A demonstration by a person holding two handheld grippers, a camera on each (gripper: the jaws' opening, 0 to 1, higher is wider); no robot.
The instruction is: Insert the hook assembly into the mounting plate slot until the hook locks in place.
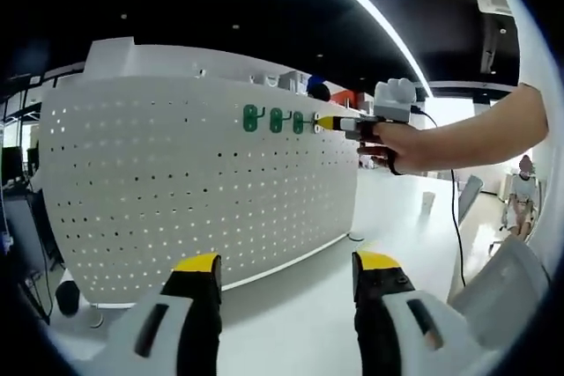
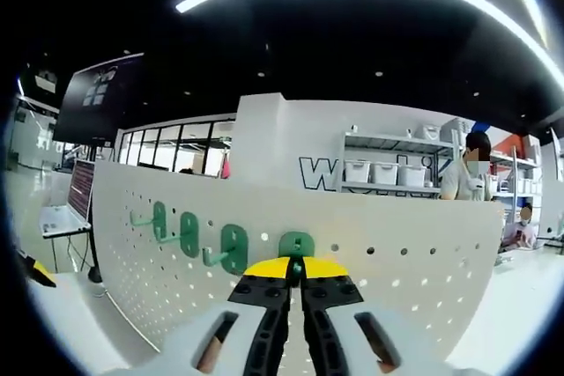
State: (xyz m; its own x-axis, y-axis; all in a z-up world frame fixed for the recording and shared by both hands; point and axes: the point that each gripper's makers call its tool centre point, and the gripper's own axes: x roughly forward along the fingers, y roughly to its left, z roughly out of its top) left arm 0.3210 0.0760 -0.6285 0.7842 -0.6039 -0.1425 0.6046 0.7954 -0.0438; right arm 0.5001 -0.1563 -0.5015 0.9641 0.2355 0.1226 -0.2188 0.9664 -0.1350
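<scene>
At the bottom centre of the right gripper view, the right tongs (image 2: 295, 269) are clamped on a green hook (image 2: 298, 246), pressed against the white pegboard (image 2: 397, 270). Three more hooks (image 2: 189, 233) hang in a row to its left. In the left gripper view, the left tongs (image 1: 286, 275) at the lower edge gape, holding nothing, above the white table (image 1: 308, 314). The insertion looks under way; next probably a firm push until it locks.

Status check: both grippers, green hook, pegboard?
Left gripper open, empty. Right gripper shut on fourth green plastic hook, at white perforated pegboard. Three hooks mounted. Nothing blocking.
</scene>
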